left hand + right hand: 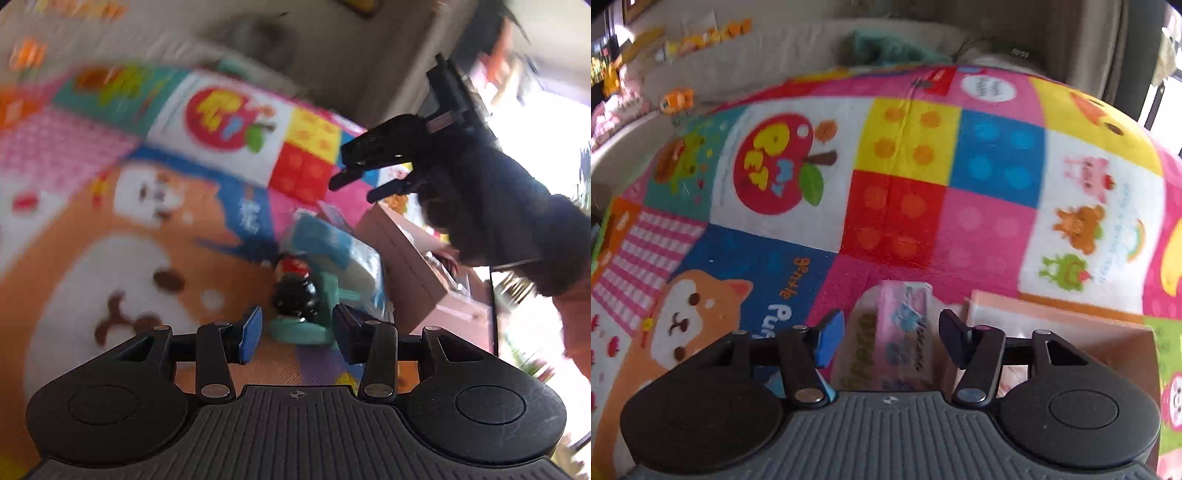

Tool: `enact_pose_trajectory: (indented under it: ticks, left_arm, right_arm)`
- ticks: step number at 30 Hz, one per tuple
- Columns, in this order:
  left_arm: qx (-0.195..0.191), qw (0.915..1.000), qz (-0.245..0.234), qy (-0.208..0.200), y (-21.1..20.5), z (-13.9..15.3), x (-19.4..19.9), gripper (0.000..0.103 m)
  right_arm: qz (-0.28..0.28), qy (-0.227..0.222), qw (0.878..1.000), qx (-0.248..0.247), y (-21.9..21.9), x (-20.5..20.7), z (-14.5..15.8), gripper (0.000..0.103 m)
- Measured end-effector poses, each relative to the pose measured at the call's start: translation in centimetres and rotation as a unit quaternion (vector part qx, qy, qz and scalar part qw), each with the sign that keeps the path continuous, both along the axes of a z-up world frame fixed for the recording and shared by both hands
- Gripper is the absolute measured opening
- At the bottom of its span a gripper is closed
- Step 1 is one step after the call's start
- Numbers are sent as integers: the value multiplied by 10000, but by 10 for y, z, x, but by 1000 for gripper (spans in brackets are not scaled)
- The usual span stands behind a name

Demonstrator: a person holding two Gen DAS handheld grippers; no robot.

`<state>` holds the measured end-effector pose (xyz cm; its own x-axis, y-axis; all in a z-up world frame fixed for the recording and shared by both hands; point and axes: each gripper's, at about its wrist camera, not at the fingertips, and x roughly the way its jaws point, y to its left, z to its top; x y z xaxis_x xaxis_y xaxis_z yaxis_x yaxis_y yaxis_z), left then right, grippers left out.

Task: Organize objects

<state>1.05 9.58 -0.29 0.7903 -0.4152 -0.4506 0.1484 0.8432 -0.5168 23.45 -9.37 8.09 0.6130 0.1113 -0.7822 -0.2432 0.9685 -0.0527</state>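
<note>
In the left wrist view my left gripper [297,338] is open, its jaws either side of a teal toy [317,314] with a black and red figure [295,291] on it, lying on the play mat. A blue and white pack [332,251] lies just beyond the toy. My right gripper [354,188] hangs open above the mat, over a pink cardboard box [402,258]. In the right wrist view my right gripper [892,339] is open above a pink wrapped pack [901,332]; I cannot tell if it touches. The box [1071,321] sits to the right.
A colourful patchwork play mat [905,206] with animals and an apple covers the floor. A beige sofa [775,55] with a teal cloth [886,48] stands behind it. A bright window [535,129] is at the right. The left view is motion-blurred.
</note>
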Motion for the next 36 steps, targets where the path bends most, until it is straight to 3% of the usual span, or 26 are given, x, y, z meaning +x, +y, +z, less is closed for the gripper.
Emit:
enact_pose_trajectory:
  ticks: [6,8,12,16,18,22,28,31,33,34,36]
  left_arm:
    - [-342,9985,380,-177,16,0,-4,46]
    - [-485,9963,677,-220,25,-1,-6,46]
    - [-810,9902,1134,-36,42,-5,-4,46]
    - [-840,9893,1188,-19,44,-4,-2,46]
    - [-764,9902,1168,-51,42,-3,-1,46]
    - [-624,9910,1177,-110,39,-3,-2,46]
    - [-246,9927,1175,-110,37,7,-13,46]
    - [-106,9964,824,-194,39,22,-27,46]
    - [278,9985,172,-446,31,37,-43,46]
    - [585,9958,-309,-632,22,45,-54,46]
    - [1346,9790,-1279,-838,-1,57,-79,46]
  right_arm:
    - [-282,-27,9919,-1241,41,60,-39,56]
    - [-411,212,9907,-1276,40,70,-49,38]
    - [-184,187,9905,-1353,44,50,-52,35]
    - [343,479,9944,-874,45,0,-45,32]
    - [578,654,9944,-603,45,-28,-43,24]
    - [788,1019,9917,32,36,-76,-41,23]
    - [1177,892,9882,414,6,-157,-38,27]
    - [1016,684,9917,404,-25,-191,-43,39]
    - [797,524,9948,343,-48,-209,-48,44]
    - [613,450,9965,336,-62,-219,-52,47]
    - [288,340,9981,429,-90,-233,-57,53]
